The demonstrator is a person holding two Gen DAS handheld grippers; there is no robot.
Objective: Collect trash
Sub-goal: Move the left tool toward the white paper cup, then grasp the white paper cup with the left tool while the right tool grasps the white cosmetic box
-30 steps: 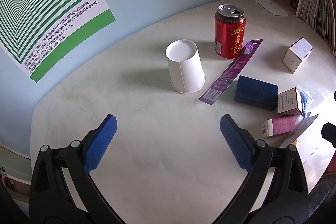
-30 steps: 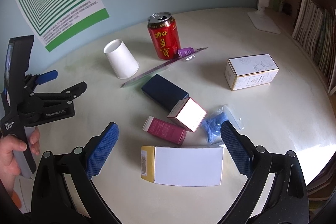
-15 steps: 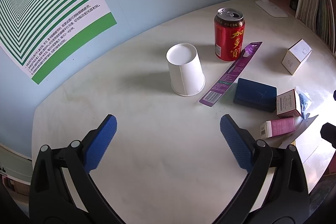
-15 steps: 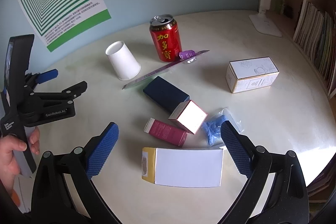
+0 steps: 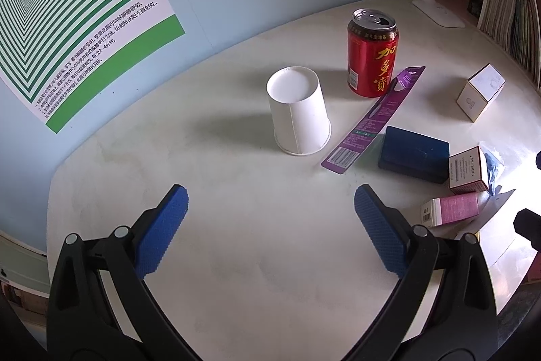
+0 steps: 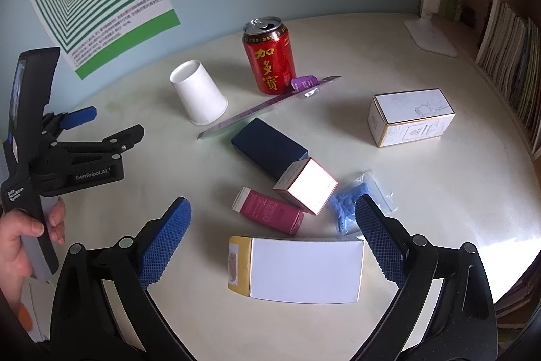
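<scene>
Both grippers, left and right, are held wide open and empty, so nothing's grabbed yet; the cup sits at 12 o'clock.

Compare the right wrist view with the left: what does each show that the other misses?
Right wrist only: the whole white-and-yellow box, the person's hand holding the left gripper, jaws open.
Left wrist only: the barcode end of the purple strip.
Both: cup, can, navy box, pink box, lamp base, poster.

Both hand-held grippers edged slightly back frm table.
</scene>
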